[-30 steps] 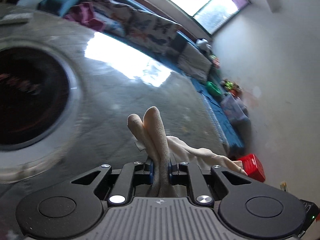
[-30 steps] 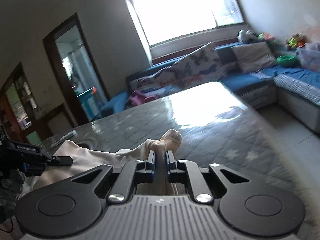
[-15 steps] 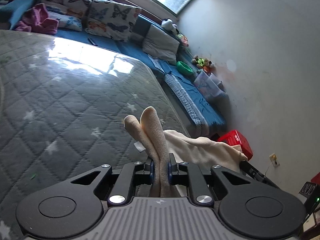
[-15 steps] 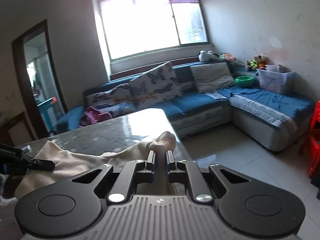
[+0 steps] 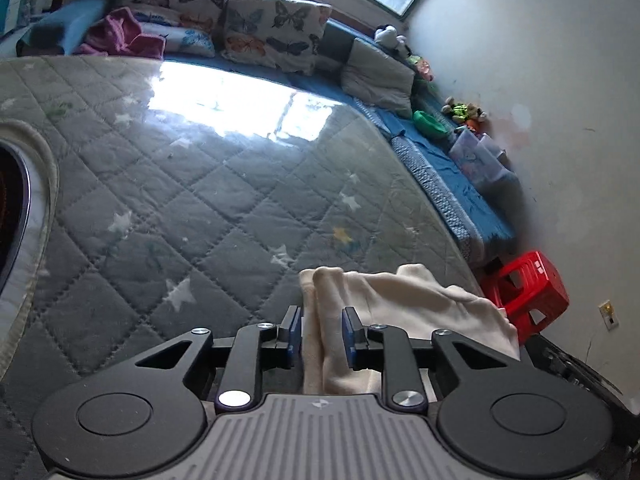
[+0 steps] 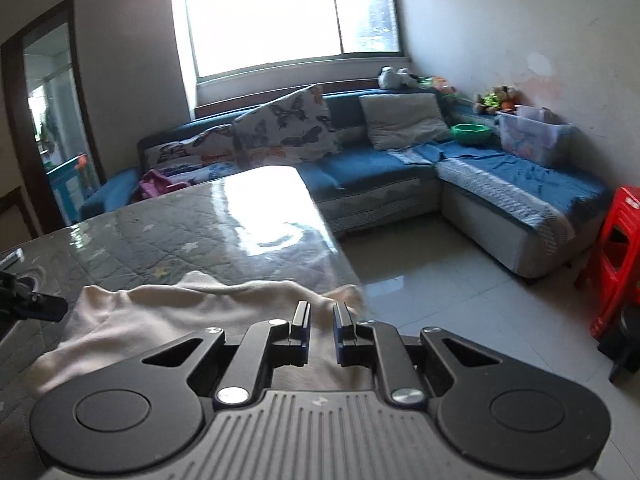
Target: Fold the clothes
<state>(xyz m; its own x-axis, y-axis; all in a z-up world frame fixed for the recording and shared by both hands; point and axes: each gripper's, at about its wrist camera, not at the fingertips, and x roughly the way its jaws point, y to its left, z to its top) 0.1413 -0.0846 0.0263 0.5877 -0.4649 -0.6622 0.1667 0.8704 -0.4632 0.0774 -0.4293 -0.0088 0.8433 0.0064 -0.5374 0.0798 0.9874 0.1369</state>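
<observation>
Cloth (image 5: pixel 404 304), a cream garment, lies at the near right corner of the quilt-covered counter (image 5: pixel 208 200), its long axis running along the near edge between the two tongs. Its right end sits at the counter's right edge, with bare floor (image 6: pixel 432 280) beyond; quilt stretches open to the left and ahead as far as the sofa (image 6: pixel 360 168). Left tongs (image 5: pixel 320 334) are opening, a bunched ridge of cloth standing between the blue pads (image 5: pixel 295 330) with a gap on each side. Right tongs (image 6: pixel 320 318) are also opening, narrow, over the cloth's end; the pads do not seem to press it. Half a second earlier both clamped upright folds that poked up past the fingertips; now the fabric lies slack and low on the counter.
</observation>
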